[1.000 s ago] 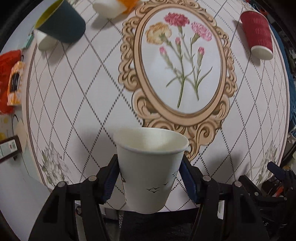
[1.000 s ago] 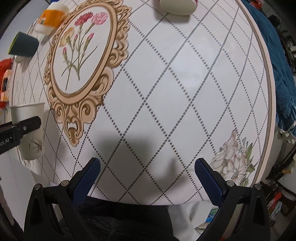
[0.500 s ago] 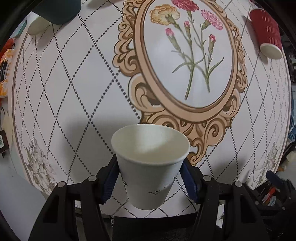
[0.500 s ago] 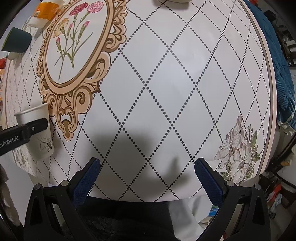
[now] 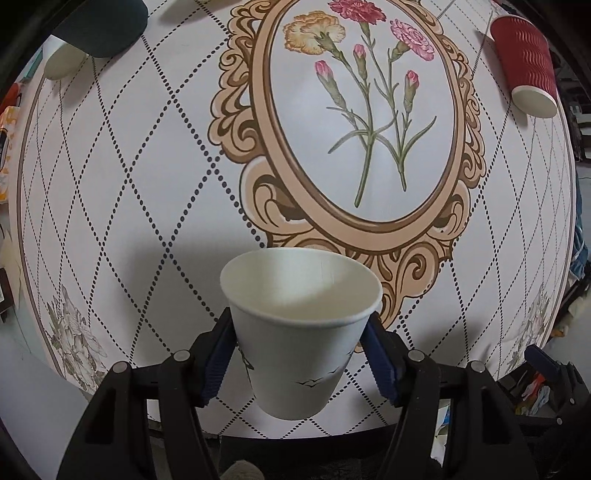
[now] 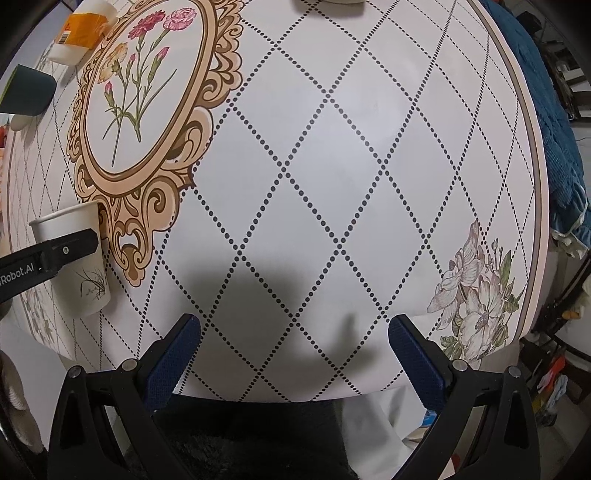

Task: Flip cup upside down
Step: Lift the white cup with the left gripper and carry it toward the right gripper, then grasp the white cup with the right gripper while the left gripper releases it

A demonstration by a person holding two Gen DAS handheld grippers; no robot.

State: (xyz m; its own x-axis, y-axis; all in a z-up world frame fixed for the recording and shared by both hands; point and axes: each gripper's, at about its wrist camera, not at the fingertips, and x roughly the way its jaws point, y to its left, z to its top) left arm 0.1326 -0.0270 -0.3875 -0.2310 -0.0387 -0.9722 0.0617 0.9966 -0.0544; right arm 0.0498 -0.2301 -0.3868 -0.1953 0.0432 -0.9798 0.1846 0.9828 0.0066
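Observation:
My left gripper [image 5: 301,360] is shut on a white paper cup [image 5: 299,332] printed with small birds. The cup is upright, mouth up, held a little above the table near its front edge. The blue pads [image 5: 218,356] press both sides of the cup. In the right wrist view the same cup [image 6: 79,266] sits at the far left with a left gripper finger [image 6: 55,253] across it. My right gripper [image 6: 293,356] is open and empty above the table's front edge.
A round table [image 5: 122,221] with a diamond pattern and a framed flower print. A red ribbed cup [image 5: 526,66] lies at the back right. A dark cup [image 5: 99,26] and a white cup [image 5: 61,62] lie at the back left. An orange-labelled container [image 6: 79,33] lies far back. Blue cloth [image 6: 554,129] hangs right of the table.
My left gripper has lifted the cup and carried it forward over the table, tilting the view downward. The right gripper has moved slightly forward and stayed open.

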